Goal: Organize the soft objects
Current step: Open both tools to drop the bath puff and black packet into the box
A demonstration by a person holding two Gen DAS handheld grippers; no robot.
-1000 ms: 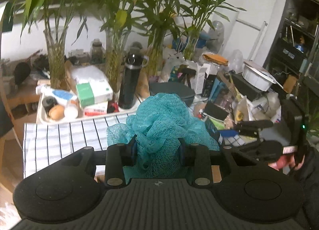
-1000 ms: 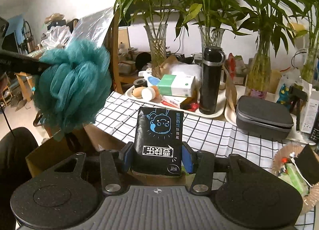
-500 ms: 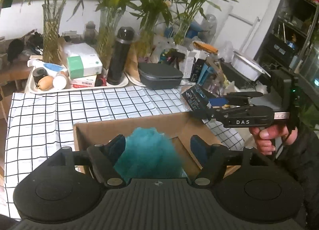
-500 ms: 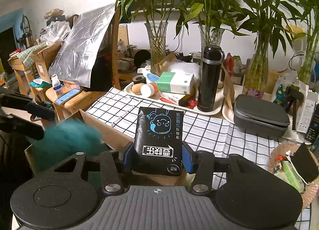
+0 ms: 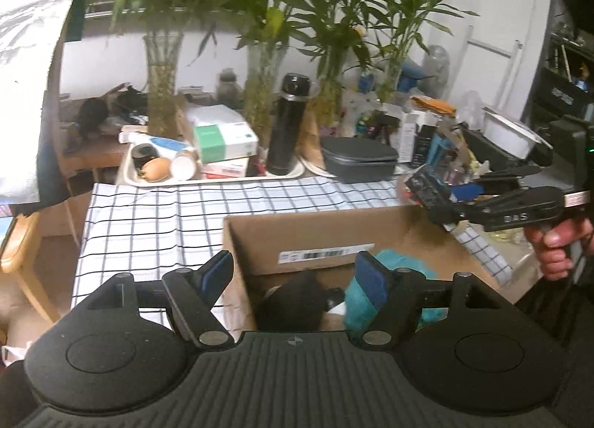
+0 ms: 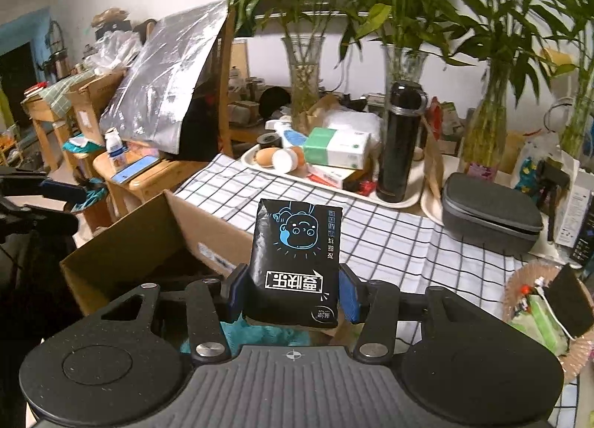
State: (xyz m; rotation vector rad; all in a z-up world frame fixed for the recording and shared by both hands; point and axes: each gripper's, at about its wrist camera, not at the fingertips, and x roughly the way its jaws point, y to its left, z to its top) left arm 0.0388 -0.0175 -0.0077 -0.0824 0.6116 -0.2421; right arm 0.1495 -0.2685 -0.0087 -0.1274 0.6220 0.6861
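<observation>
The teal bath pouf (image 5: 399, 264) is now seen lying inside the cardboard box (image 5: 315, 238), where a second ago it was pinched in the left tongs (image 5: 293, 275) above the counter (image 5: 156, 220). The jaws of the left tongs have just been opening and are now spread, with nothing between the pads; the pouf lies below and just behind the right-hand pad, apart from it. One soft object is thus judged as delivered. A dark item is also made out in the box, too blurred to name. The black tissue pack (image 6: 295, 261) is pinched upright in the right tongs (image 6: 293, 292), held over the box's near corner, and is judged to be next for placing beside the pouf.
</observation>
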